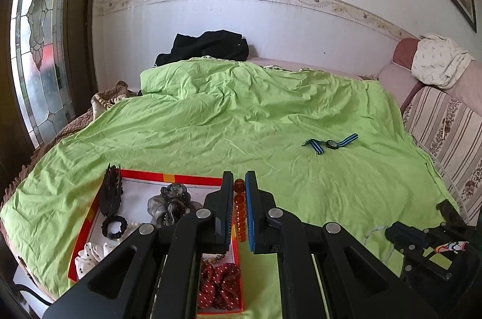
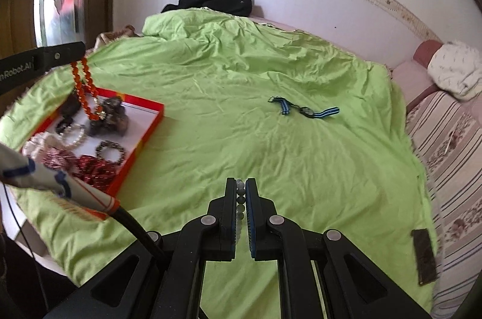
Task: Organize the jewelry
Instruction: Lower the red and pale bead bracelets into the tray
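My left gripper point(image 1: 239, 183) is shut on an orange bead bracelet point(image 1: 239, 210) and holds it over the right edge of the red-rimmed tray point(image 1: 168, 178). In the right wrist view the orange bracelet point(image 2: 86, 93) hangs from the left gripper above the tray point(image 2: 150, 120). The tray holds scrunchies, bead bracelets and a black hair claw point(image 1: 111, 192). My right gripper point(image 2: 241, 183) is shut on a grey bead bracelet point(image 2: 240, 198) above the green sheet. A wristwatch with a blue striped strap point(image 1: 330, 144) lies on the sheet to the right, and shows in the right wrist view point(image 2: 305, 110).
A green sheet point(image 1: 241, 114) covers the bed. A black garment point(image 1: 208, 44) lies at the far wall. A striped floral cushion edge point(image 2: 446, 162) runs along the right, with a dark flat object point(image 2: 424, 255) on it. A stained-glass door point(image 1: 39, 47) stands at left.
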{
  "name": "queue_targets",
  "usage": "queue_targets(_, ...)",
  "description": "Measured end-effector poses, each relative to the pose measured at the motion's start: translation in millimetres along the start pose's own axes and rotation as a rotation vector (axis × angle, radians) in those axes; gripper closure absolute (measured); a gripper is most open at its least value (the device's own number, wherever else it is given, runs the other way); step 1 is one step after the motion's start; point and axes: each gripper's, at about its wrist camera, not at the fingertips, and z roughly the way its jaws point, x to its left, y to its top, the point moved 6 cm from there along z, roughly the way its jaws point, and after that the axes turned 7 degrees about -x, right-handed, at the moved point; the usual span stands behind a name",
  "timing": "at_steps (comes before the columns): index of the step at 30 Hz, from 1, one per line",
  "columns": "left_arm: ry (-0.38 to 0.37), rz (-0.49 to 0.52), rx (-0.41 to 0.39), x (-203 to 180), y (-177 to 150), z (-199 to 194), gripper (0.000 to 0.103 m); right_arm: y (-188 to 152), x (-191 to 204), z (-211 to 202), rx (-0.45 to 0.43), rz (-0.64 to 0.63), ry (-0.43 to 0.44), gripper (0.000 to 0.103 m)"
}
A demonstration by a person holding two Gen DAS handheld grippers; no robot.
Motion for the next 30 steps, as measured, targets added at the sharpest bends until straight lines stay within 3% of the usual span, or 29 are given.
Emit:
queue_targets(9,0.059,-0.068,-0.016,46,-5,3,0.096,10,22,11,0.0,-0.115,-0.093,0.096)
queue_targets(17,0.125,-0.075,-0.028,73,-10,1,0.096,17,48,17,0.006,-0.15,-0.086,0.096)
queue_targets(30,0.14,-0.164,0.003,110,-15,5,0.096,27,74,21,0.001,-0.174,-0.058,0.096)
